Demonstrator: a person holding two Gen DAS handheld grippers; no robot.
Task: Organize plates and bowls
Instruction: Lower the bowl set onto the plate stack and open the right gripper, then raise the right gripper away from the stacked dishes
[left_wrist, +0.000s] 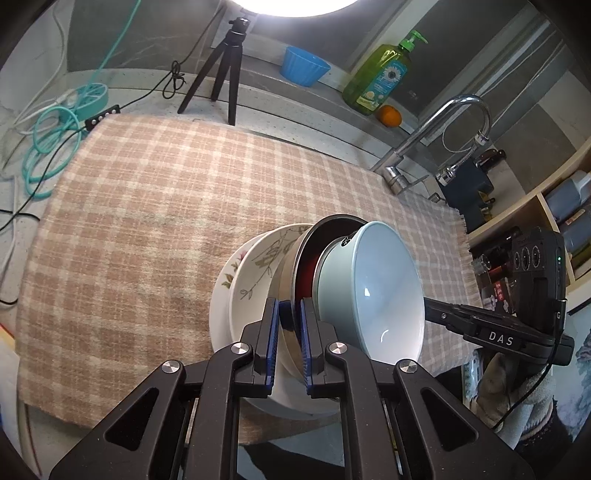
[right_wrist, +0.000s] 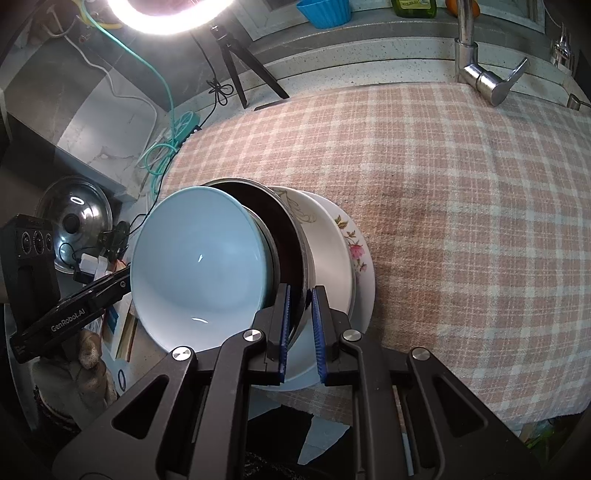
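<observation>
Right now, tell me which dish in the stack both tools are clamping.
The steel bowl with the dark inside: both tools grip its rim. The blue bowl nests in it; the floral plates sit beneath.

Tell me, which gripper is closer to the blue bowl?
Neither, about equal. The left gripper and right gripper each clamp the metal bowl's rim right beside the blue bowl, on opposite sides.

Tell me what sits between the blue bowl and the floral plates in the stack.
A dark metal-rimmed bowl, red inside, sits between the blue bowl and the floral plates. Both wrist views show it; both grippers clamp its rim.
</observation>
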